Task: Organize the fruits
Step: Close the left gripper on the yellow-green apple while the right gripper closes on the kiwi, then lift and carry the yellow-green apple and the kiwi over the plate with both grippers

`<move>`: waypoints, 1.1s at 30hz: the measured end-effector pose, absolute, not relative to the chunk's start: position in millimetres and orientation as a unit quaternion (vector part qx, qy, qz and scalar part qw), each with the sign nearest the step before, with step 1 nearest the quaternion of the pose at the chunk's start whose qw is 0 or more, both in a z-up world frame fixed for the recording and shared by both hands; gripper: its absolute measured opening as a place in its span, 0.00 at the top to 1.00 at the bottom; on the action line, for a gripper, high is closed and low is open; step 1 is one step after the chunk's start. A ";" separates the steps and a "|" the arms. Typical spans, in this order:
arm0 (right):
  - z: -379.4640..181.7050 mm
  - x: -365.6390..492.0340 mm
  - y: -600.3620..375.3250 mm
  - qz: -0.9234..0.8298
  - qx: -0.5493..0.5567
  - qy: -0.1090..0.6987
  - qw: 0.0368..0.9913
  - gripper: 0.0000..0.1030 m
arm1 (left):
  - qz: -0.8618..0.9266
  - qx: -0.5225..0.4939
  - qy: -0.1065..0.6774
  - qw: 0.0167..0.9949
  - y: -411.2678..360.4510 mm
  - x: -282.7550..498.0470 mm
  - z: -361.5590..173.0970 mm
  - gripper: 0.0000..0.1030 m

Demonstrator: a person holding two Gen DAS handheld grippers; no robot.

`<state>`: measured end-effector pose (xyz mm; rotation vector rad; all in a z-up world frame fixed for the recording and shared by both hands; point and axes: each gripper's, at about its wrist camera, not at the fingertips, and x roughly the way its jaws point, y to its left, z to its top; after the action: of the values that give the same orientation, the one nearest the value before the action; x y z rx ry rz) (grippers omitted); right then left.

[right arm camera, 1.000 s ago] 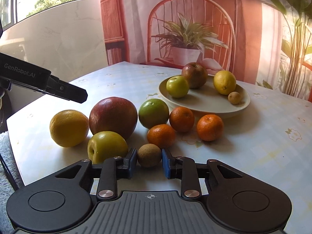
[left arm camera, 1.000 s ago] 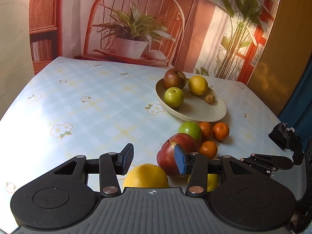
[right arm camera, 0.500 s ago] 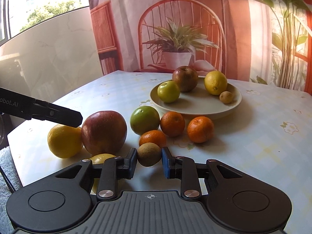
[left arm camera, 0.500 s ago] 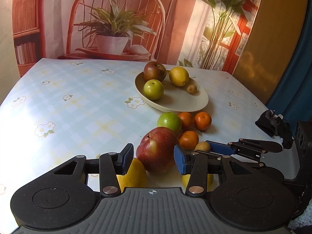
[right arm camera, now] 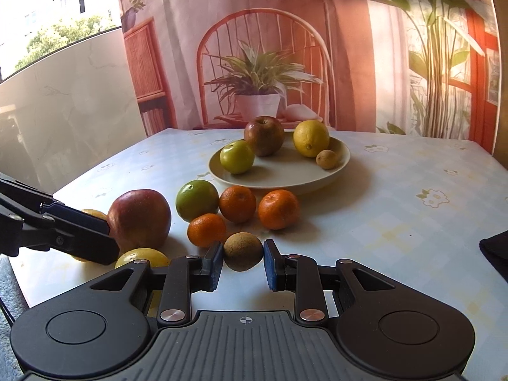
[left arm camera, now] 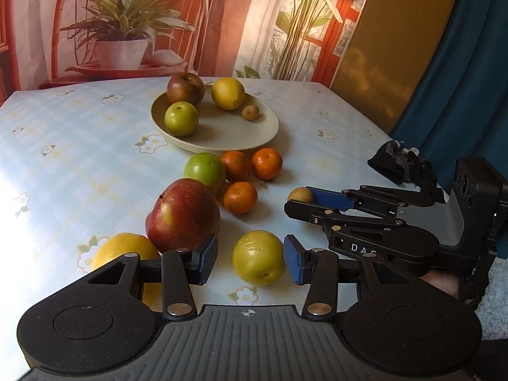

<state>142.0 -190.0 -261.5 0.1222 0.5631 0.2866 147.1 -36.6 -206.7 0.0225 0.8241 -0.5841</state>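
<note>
A beige plate (left arm camera: 254, 138) (right arm camera: 341, 158) holds a dark red apple, a green apple, a lemon and a small brown fruit. Loose on the table lie a big red apple (left arm camera: 182, 214) (right arm camera: 139, 217), a green apple (left arm camera: 204, 170), three tangerines (left arm camera: 239, 197), an orange (left arm camera: 125, 249) and a yellow-green apple (left arm camera: 257, 257). My left gripper (left arm camera: 250, 262) is open around the yellow-green apple. My right gripper (right arm camera: 243, 262) (left arm camera: 301, 200) is shut on a small brown kiwi (right arm camera: 243, 250), which rests on the table.
The table has a light floral cloth (right arm camera: 412, 222). Its front edge is close below both grippers. A printed backdrop with a chair and plants stands behind the table. A dark glove (left arm camera: 403, 165) lies at the right.
My left gripper has swung right, from around the red apple to around the yellow-green apple. My right gripper has stayed shut on the kiwi and moved little.
</note>
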 end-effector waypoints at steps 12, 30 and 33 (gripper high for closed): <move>-262.5 137.3 -196.9 0.137 0.069 0.271 0.950 0.76 | -0.277 0.042 0.412 0.867 -57.5 154.7 -222.8 0.52; -263.3 139.2 -195.3 0.143 0.067 0.276 0.948 0.76 | -0.280 0.019 0.419 0.864 -63.4 160.6 -232.2 0.52; -263.5 139.3 -195.5 0.143 0.067 0.276 0.948 0.76 | -0.274 0.026 0.414 0.868 -62.6 158.8 -231.8 0.52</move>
<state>139.3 -195.5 -263.5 0.1367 0.5617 0.2909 158.8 -62.6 -231.8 0.0550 0.8660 -0.5740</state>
